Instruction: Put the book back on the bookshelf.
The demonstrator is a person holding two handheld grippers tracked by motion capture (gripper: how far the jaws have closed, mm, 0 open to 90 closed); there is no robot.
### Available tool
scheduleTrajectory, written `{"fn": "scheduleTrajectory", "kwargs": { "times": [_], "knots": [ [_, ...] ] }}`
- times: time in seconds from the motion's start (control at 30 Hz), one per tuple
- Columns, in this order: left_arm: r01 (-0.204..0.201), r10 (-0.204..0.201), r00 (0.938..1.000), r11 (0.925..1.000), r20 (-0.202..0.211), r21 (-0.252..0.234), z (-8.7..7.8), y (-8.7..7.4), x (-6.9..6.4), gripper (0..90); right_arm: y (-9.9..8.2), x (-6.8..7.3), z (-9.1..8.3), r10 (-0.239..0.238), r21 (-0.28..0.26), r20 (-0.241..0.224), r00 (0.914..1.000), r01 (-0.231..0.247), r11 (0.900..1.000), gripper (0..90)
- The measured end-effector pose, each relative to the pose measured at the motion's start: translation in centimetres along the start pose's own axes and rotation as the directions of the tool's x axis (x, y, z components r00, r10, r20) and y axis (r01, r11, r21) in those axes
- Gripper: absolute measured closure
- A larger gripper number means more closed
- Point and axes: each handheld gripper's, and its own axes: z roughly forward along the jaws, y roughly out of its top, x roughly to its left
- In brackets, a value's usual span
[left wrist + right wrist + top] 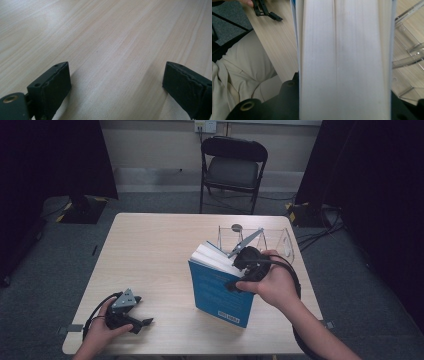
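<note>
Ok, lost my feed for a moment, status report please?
Right hand-held gripper shut on blue book, book standing on edge on table. Left hand-held gripper open, nothing between its jaws. Clear acrylic stand just behind book.

A black folding chair (234,167) stands beyond the wooden table (150,250) (grey carpet (165,202) underneath).

A recording room set up like a lab

Black curtains (50,155) hang on both sides, a lone folding chair (233,167) faces the pale wooden bench (150,250), cables (320,232) trail over grey carpet (45,255), and yellow-black tape (292,215) marks the stand feet.
</note>
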Motion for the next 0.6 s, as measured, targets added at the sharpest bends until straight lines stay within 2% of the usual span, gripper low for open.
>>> {"fn": "scheduleTrajectory", "kwargs": {
  "times": [0.4,0.6],
  "knots": [
    [-0.002,0.002,1.0,1.0,0.0,0.002,0.0,0.0,0.0,7.5,-1.9,-1.2,-0.8,0.038,-0.015,0.002,0.9993,-0.038,0.9992,61.7],
    [-0.002,0.002,1.0,1.0,0.001,0.004,0.0,0.0,0.0,7.1,-2.6,-1.5,-1.2,0.05,-0.01,0.019,0.9986,-0.049,0.9987,61.6]
  ]
}}
